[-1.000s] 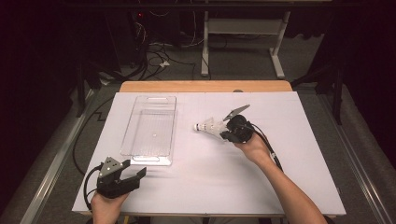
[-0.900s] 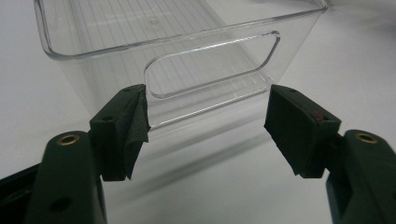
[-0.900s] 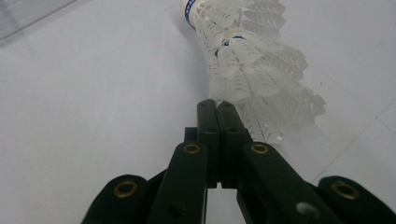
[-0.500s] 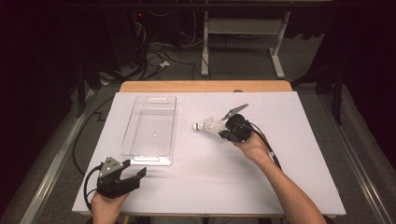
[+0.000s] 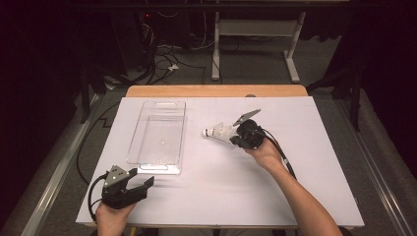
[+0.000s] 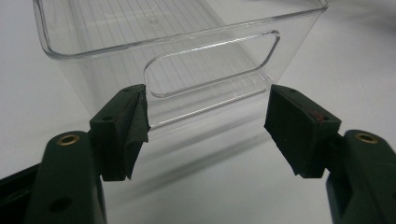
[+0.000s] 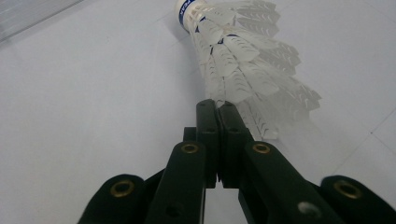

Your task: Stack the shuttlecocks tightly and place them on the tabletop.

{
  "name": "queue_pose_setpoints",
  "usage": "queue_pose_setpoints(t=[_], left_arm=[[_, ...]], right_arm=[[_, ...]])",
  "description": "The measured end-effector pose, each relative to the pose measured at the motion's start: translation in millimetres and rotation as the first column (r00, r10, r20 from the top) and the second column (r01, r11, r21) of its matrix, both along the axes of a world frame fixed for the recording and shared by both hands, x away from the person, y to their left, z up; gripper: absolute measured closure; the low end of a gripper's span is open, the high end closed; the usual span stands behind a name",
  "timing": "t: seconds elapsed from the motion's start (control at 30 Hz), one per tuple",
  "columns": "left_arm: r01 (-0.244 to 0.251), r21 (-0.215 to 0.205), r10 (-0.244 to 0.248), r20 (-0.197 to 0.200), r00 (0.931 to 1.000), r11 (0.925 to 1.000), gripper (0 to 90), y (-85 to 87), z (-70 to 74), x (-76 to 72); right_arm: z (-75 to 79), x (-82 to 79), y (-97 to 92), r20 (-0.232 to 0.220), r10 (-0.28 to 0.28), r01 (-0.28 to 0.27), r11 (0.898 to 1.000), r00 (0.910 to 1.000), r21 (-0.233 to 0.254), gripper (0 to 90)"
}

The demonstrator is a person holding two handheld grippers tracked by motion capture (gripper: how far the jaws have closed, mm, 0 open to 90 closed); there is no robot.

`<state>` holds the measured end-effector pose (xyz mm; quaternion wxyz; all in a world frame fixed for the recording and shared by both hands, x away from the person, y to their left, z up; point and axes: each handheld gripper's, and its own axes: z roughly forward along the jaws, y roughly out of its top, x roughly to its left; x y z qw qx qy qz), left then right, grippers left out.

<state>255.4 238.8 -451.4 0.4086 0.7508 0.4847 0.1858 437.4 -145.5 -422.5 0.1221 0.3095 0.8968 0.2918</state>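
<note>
On the white-covered desk (image 5: 305, 167), seen from the high view, a clear plastic bin (image 5: 158, 137) lies left of centre with its long side running away from the person, and a white shuttlecock (image 5: 220, 132) sits to its right, apart from it, with the cork end pointing toward the bin. The right hand-held gripper (image 5: 237, 135) meets the shuttlecock at its feather end; from above the contact is too small to judge. The right gripper view settles it: the two black jaws are pressed together on the edge of the feather skirt (image 7: 252, 70), and the white cork tip with a blue band (image 7: 189, 10) points away from the camera, close to the desk surface.

The left hand-held gripper (image 5: 140, 186) rests near the front left corner of the desk, just short of the bin's near end. The left gripper view shows its jaws spread wide with nothing between them, aimed at the bin's end wall, where a rounded slot handle (image 6: 210, 63) is cut through the clear plastic.

A bare wooden strip (image 5: 216, 91) edges the far side of the desk. Beyond it the room is dark, with cables (image 5: 162, 61) on the floor and a white metal frame (image 5: 255, 44).
</note>
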Motion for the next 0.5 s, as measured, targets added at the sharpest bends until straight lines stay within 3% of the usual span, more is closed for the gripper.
queue_pose_setpoints(t=[0.17,0.5], left_arm=[[0.001,0.001,-0.001,0.0,1.0,1.0,31.2,0.0,0.1,-0.2],[-0.002,-0.003,0.002,0.004,1.0,1.0,31.2,-0.2,0.1,-0.6]], right_arm=[[-1.1,0.6,0.3,0.01,-0.012,0.011,1.0,0.9999,0.004,89.2],[-6.0,1.5,2.3,0.019,-0.022,0.022,0.999,0.9996,0.027,80.0]])
